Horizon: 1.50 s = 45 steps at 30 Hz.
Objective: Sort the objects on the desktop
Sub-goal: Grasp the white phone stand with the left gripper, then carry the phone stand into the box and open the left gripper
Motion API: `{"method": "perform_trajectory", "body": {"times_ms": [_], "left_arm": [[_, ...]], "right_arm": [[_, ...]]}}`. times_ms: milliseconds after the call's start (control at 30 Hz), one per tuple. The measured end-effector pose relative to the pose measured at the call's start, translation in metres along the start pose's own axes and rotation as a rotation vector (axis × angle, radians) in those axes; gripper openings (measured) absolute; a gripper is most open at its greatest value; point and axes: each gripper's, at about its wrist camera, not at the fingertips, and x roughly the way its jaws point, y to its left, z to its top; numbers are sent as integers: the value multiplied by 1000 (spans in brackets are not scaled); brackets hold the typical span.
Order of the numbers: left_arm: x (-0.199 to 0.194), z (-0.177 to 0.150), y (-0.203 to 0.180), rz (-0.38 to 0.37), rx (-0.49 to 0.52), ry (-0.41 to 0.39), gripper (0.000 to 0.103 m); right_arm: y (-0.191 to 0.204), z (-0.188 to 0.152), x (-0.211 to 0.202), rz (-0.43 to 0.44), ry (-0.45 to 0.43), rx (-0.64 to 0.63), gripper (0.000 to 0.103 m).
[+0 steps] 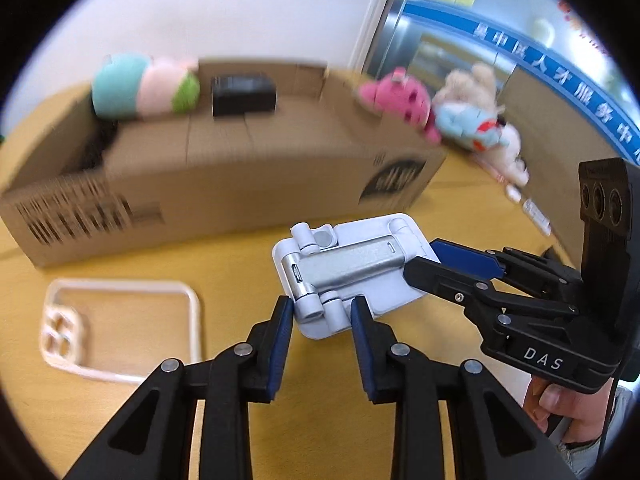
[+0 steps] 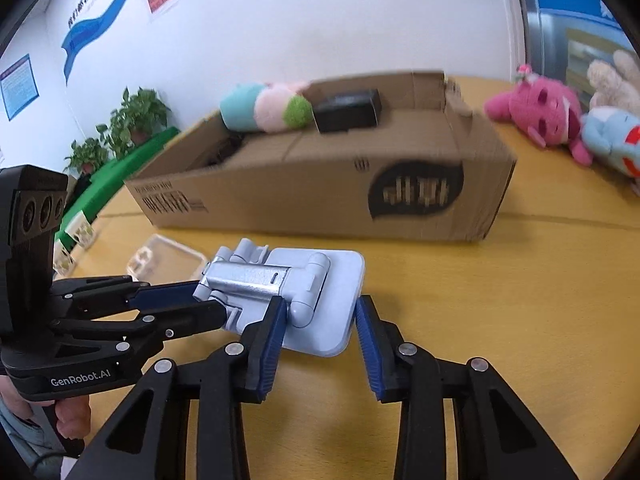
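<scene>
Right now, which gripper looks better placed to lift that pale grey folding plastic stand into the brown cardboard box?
Probably the right gripper: its fingers bracket the broad flat base of the pale grey folding plastic stand, while the left gripper only straddles the narrow hinge end.

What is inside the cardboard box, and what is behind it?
In the cardboard box a pastel plush toy and a black block rise above the rim; deeper contents are hidden. Behind it, at its right end, lie a pink plush and other plush toys.
</scene>
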Motion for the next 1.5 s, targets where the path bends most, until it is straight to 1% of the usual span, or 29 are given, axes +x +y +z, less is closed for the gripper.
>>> {"method": "perform_trajectory", "body": {"times_ms": [200,300,367,500,633,700,800,900,967,1033,1067,1133,1233,1267,1333,1433,1500], "left_arm": [[-35,39,-3,-23,23,-133,29],[-44,64,-1,-11,42,-174,29],[-50,80,4,-4,47,-198,29],[-63,113,26,21,50,-230,29],[-70,144,51,49,31,-241,29],[-69,161,69,55,6,-227,29],[-63,181,92,78,-21,-213,29],[-49,195,114,97,-44,-179,28],[-33,200,128,119,-58,-146,28],[-10,202,145,126,-85,-98,28],[-2,201,152,125,-96,-78,28],[22,200,170,116,-132,-20,28],[49,196,186,128,-151,50,28],[59,195,190,132,-157,78,28],[77,191,199,139,-185,134,28],[97,185,208,145,-212,187,27],[106,185,208,158,-209,215,27]], "right_arm": [[16,44,-46,-22,-154,-58,34],[24,69,-56,-39,-202,-94,34],[29,85,-57,-46,-227,-115,34],[41,126,-51,-19,-255,-134,34],[55,168,-39,28,-268,-148,34],[60,190,-26,60,-259,-145,34],[66,214,-2,99,-230,-144,34],[67,232,30,127,-181,-130,34],[66,241,53,139,-151,-125,34],[64,248,78,143,-106,-118,34],[62,252,96,147,-67,-107,34],[55,248,121,150,-13,-94,34],[44,245,165,166,98,-50,34],[42,243,176,169,123,-41,34],[34,237,205,175,207,-19,35],[29,230,233,176,287,-9,35],[26,229,247,174,339,2,35]]}}
